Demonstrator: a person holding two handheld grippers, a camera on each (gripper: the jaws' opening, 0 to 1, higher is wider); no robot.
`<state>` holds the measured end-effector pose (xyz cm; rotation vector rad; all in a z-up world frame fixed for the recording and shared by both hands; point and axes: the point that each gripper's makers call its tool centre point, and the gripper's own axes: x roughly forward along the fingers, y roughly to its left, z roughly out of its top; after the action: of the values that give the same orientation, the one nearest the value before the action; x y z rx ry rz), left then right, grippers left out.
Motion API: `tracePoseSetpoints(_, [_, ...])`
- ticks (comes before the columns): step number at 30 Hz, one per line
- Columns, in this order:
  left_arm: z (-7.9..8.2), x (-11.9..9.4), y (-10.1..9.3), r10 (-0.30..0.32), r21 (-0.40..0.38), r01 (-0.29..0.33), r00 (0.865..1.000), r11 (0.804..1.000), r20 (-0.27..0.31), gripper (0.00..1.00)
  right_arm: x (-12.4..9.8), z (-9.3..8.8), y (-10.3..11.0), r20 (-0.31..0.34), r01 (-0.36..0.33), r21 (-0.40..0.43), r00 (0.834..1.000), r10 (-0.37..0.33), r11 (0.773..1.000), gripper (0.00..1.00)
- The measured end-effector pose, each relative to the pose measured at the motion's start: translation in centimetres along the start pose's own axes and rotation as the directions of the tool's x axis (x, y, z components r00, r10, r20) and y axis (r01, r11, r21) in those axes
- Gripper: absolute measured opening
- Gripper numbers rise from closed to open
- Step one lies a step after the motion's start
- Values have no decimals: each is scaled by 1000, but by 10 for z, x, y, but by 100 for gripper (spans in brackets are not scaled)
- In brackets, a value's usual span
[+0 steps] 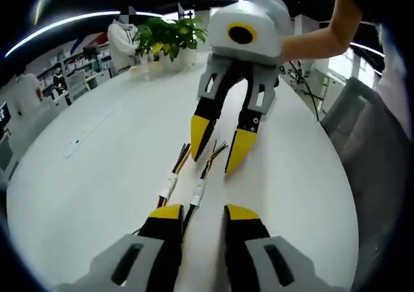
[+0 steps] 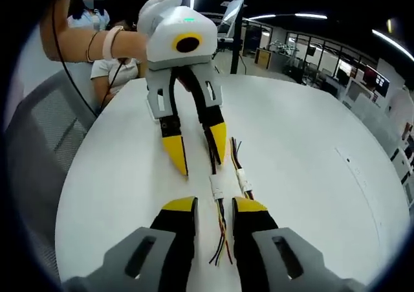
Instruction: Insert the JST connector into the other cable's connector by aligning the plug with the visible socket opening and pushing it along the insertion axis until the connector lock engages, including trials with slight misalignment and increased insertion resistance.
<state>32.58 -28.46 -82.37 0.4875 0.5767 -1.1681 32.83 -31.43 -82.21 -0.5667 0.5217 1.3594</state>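
Two short cables lie side by side on the white table [image 1: 97,175]. Each has a small white JST connector [image 1: 169,186] [image 1: 198,192] and thin coloured wires. They lie apart and unmated. My left gripper [image 1: 204,213] stands open, and one cable's wires run between its yellow-tipped jaws. Facing it, my right gripper [image 1: 221,146] is also open, over the wires' far ends. In the right gripper view both connectors [image 2: 217,188] [image 2: 244,182] lie just ahead of my right gripper [image 2: 213,208], with loose wire ends between its jaws. The left gripper [image 2: 197,148] is open beyond them.
A potted plant [image 1: 169,36] stands at the table's far end, with a person in white [image 1: 121,36] behind it. Grey chairs [image 1: 369,130] [image 2: 39,143] stand by the table's edge. A person's forearm [image 2: 84,43] holds each gripper. Office desks and monitors [image 2: 233,10] fill the background.
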Motion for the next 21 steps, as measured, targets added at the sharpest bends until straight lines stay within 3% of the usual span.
tracePoseSetpoints(21, [24, -26, -18, 85, 13, -86, 994, 996, 66, 34, -31, 24, 14, 66, 88, 58, 994, -92, 994, 37])
